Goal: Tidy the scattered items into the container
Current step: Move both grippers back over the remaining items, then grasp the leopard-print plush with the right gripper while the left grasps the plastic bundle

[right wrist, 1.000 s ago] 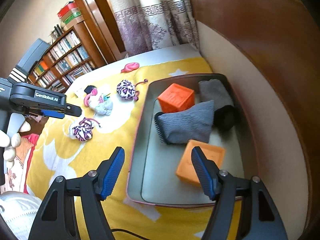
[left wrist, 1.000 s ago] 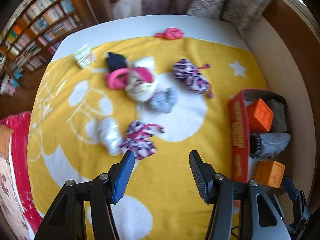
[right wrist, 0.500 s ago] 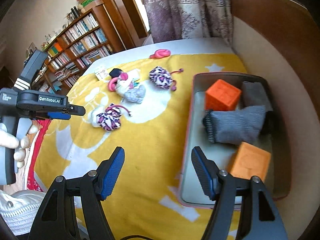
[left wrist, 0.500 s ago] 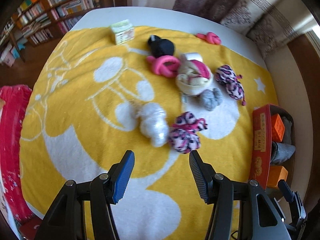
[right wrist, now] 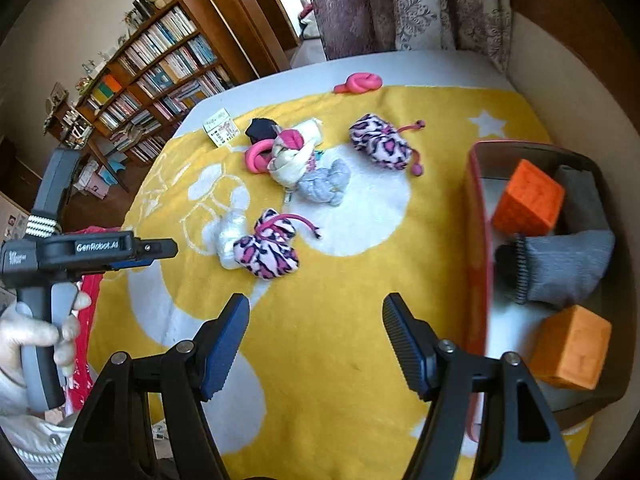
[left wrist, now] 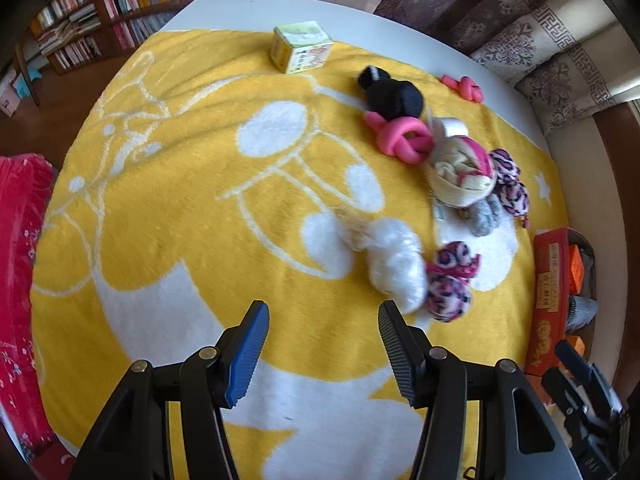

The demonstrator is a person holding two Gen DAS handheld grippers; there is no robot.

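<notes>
Since a second ago both grippers have swung away from the container toward the middle of the yellow blanket [left wrist: 192, 184], so the scattered pile now sits ahead of the left gripper [left wrist: 322, 320] rather than far up the bed. Its jaws stand apart with nothing between them, above bare blanket; the white fluffy bundle [left wrist: 394, 266] lies just past its right finger, touching a pink leopard-print pouch [left wrist: 450, 284]. The right gripper [right wrist: 316, 322] is spread wide and empty too, hovering over the blanket between that same pouch [right wrist: 266, 250] and the container [right wrist: 476, 240].

The container, a red-sided box at the blanket's right edge, holds two orange cubes [right wrist: 528, 198], [right wrist: 572, 346] and a grey sock [right wrist: 568, 266] lying between them.

Farther up lie a cream-and-pink rolled sock [left wrist: 462, 174], a grey fuzzy bundle [left wrist: 484, 214] touching it, a second leopard-print pouch [left wrist: 510, 188], a knotted pink tube [left wrist: 402, 136], a black rolled sock [left wrist: 394, 94] and a small printed carton [left wrist: 302, 46]. A smaller pink knot [left wrist: 464, 88] rests at the blanket's far edge.

In the right wrist view a hand [right wrist: 44, 332] grips the left tool's handle.
</notes>
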